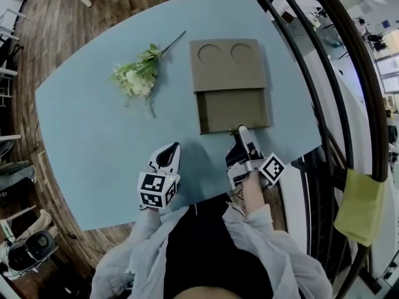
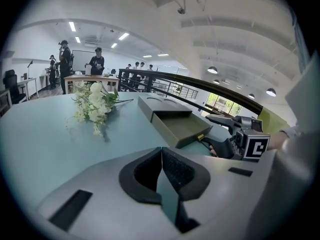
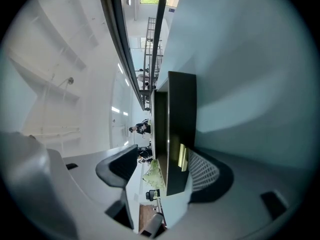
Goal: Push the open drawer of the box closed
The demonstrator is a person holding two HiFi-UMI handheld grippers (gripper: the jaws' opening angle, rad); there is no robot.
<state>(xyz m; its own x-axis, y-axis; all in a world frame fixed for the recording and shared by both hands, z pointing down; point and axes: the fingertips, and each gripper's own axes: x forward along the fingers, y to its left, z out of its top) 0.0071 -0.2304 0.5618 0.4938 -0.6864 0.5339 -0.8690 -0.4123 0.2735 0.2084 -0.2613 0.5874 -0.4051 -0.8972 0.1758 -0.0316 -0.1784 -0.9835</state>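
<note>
Standing wide apart, the jaws of the right gripper (image 1: 242, 132) straddle the front edge of the open drawer (image 1: 234, 109) without clamping it. The drawer lies straight ahead at its tip, its sliding axis running away into the box (image 1: 227, 64). The left gripper (image 1: 167, 159), pinched together and empty, sits farther off.

So the bench (image 1: 81, 123) is looking smooth and matt. The box (image 1: 227, 64) and drawer (image 1: 235, 109) are coming off as matt brown card. Both the left hand-held gripper (image 2: 161, 155) and right hand-held gripper (image 3: 162, 165) are showing matt grey plastic shells and black rubbery pads (image 3: 202, 170), one mesh-textured. The floor (image 1: 106, 11) is looking like wood.
</note>
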